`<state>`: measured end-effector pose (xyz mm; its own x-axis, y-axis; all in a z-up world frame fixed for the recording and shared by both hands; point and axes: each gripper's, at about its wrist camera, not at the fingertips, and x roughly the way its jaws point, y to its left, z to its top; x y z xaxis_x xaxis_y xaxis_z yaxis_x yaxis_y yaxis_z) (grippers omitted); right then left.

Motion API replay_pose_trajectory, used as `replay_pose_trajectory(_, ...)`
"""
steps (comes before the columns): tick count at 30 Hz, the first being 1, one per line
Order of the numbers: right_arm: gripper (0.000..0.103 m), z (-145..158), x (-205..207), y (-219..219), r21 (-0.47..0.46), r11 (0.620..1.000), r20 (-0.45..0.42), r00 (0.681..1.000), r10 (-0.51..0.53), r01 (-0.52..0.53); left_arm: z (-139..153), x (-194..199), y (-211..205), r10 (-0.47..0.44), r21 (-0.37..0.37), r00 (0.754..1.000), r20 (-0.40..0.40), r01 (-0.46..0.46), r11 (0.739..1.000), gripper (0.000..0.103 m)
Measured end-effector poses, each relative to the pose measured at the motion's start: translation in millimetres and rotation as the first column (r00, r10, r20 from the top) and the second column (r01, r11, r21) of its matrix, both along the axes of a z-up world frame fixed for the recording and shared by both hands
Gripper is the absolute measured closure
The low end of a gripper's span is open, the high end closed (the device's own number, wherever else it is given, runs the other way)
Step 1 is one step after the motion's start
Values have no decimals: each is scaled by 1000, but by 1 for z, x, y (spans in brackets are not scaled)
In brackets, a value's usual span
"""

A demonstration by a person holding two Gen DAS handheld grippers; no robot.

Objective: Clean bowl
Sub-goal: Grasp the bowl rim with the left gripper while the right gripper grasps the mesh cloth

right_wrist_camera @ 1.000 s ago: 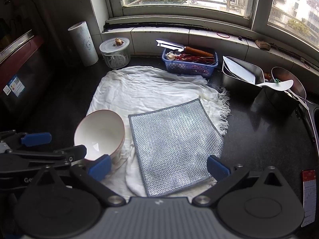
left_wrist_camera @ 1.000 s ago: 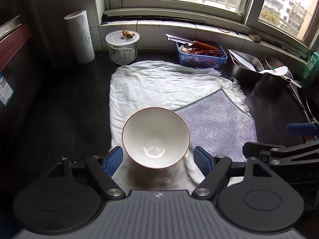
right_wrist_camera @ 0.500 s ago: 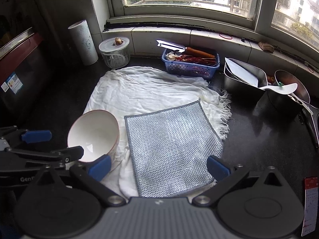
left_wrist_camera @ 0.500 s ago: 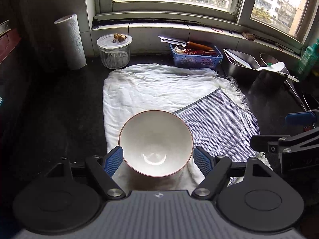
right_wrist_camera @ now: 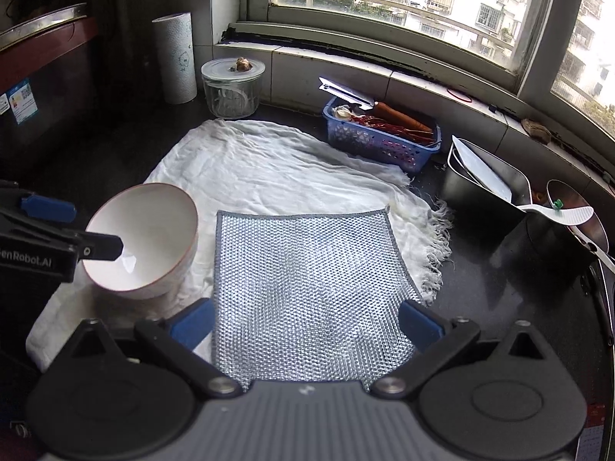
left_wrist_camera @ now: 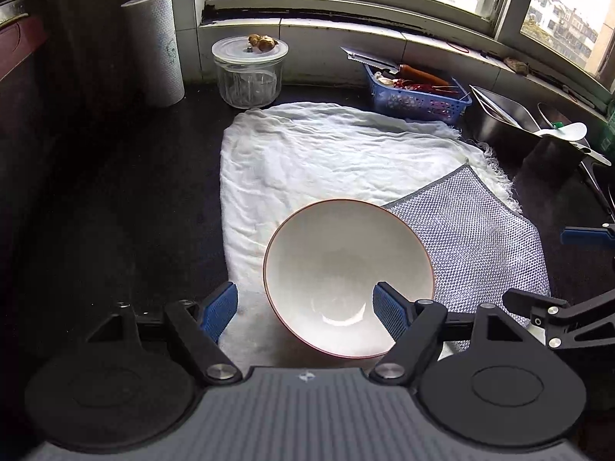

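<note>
- The left gripper (left_wrist_camera: 305,309) has its jaws spread wide; its right blue pad overlaps the white bowl (left_wrist_camera: 348,274) at the rim and may touch it, while the left pad stands clear of the bowl over the cloth. Nothing is clamped.
- The bowl sits tilted on the white cloth (left_wrist_camera: 326,153), mouth turned toward the left gripper, its thin reddish rim just beside the mesh dishcloth (left_wrist_camera: 472,238).
- The right gripper (right_wrist_camera: 307,324) is also wide open and holds nothing; its two blue pads flank the near end of the mesh dishcloth (right_wrist_camera: 307,280), which lies flat on the white cloth (right_wrist_camera: 269,169).
- In the right wrist view the bowl (right_wrist_camera: 146,238) lies left of the dishcloth, with a finger of the left gripper (right_wrist_camera: 69,230) reaching in front of its rim.
- Farther back on the dark counter (left_wrist_camera: 115,192) stand a paper towel roll (left_wrist_camera: 155,48), a lidded glass jar (left_wrist_camera: 250,71) and a blue basket (left_wrist_camera: 419,96).
- To the right are metal containers (right_wrist_camera: 488,188) with a white spoon (right_wrist_camera: 565,213) across them.
</note>
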<state>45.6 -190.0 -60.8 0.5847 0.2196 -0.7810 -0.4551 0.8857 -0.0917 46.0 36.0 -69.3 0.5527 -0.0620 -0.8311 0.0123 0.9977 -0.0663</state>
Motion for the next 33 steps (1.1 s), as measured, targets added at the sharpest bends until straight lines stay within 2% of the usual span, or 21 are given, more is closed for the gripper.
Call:
replay_pose_trajectory(2,18,-11,2,5,-21,999,-20,999,35,-35,-4,4,4,5,-17,1000,-18,-5,1000,25)
replay_pose_trajectory(4,24,-23,6,9,-49,998,-40,998,47,-49,-11,8,8,14,-25,999,-35,-15,1000,25)
replay_pose_trajectory(6,24,-32,10,9,-61,997,-42,998,42,-44,-16,11,11,15,-26,999,-46,-16,1000,30)
replay_pose_trajectory(8,25,-38,17,7,-63,997,-50,998,29,-32,-22,15,13,14,-36,998,-68,-17,999,41)
replay_pose_trajectory(10,25,-42,23,4,-64,998,-53,998,17,-20,-28,18,15,17,-46,996,-90,-21,999,45)
replay_pose_trajectory(19,22,-60,46,-3,-81,997,-77,997,-5,-2,-35,25,15,9,-62,993,-114,-16,998,46)
replay_pose_trajectory(22,22,-62,53,-8,-43,999,-97,995,-15,11,-37,26,15,7,-67,993,-119,-15,998,46)
replay_pose_trajectory(26,32,-62,56,-11,2,1000,-128,992,-6,6,-38,28,13,6,-74,993,-122,-15,997,45)
replay_pose_trajectory(30,35,-61,56,-12,23,1000,-143,990,4,0,-36,29,12,6,-80,993,-115,-15,997,46)
replay_pose_trajectory(31,45,-60,56,-12,26,1000,-142,990,10,-6,-36,29,12,6,-79,993,-114,-16,997,46)
replay_pose_trajectory(32,61,-59,55,-11,28,1000,-140,990,17,-13,-36,29,12,6,-80,994,-113,-15,997,46)
replay_pose_trajectory(33,69,-58,54,-11,29,999,-138,990,26,-22,-36,29,12,6,-81,994,-113,-15,997,46)
